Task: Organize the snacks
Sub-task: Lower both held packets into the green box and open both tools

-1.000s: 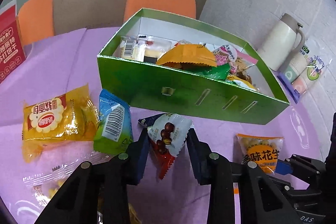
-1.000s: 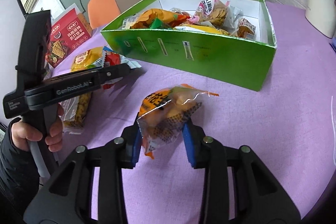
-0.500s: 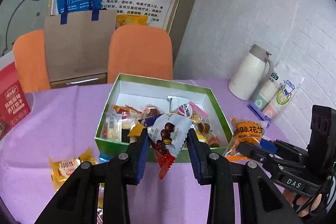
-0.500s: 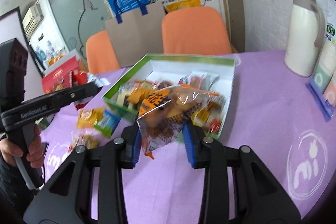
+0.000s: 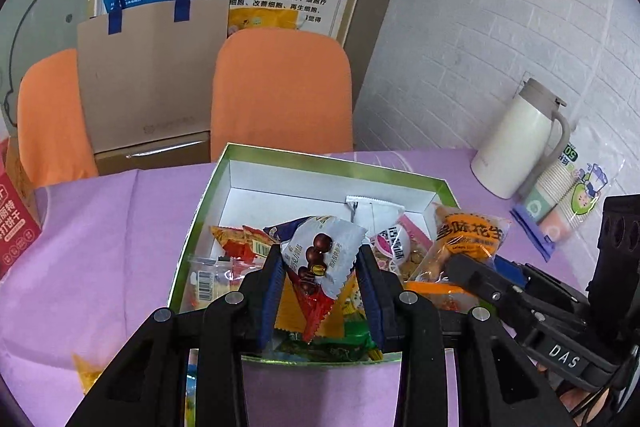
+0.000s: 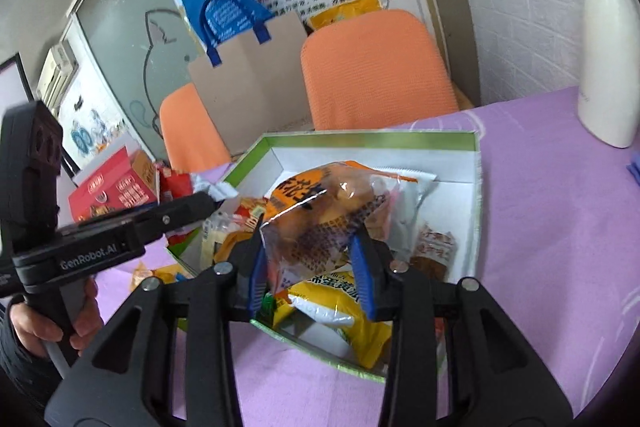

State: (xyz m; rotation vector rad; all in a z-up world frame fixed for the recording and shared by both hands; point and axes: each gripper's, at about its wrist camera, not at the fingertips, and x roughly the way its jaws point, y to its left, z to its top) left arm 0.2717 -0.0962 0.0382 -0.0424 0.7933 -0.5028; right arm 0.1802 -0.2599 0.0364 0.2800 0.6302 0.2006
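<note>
My left gripper [image 5: 320, 275] is shut on a white and red packet of chocolate balls [image 5: 324, 259], held above the near half of the green box [image 5: 320, 157]. My right gripper [image 6: 310, 263] is shut on an orange peanut packet [image 6: 320, 215], also over the box [image 6: 478, 195]. In the left wrist view the peanut packet [image 5: 468, 243] hangs over the box's right wall, with the right gripper's black body [image 5: 540, 311] behind it. Several snack packets lie inside the box, mostly in its near half; its far white floor is bare.
A white thermos jug [image 5: 520, 143] and a pack of paper cups [image 5: 568, 195] stand at the right on the purple table [image 5: 100, 227]. A red biscuit box [image 6: 112, 191] stands at the left. Two orange chairs [image 5: 280, 91] and a paper bag [image 5: 148, 83] lie beyond. A hand [image 6: 52, 327] grips the left tool.
Both grippers rose from the table with their packets and moved forward over the green box. The view now looks down into the box rather than at its front wall.
</note>
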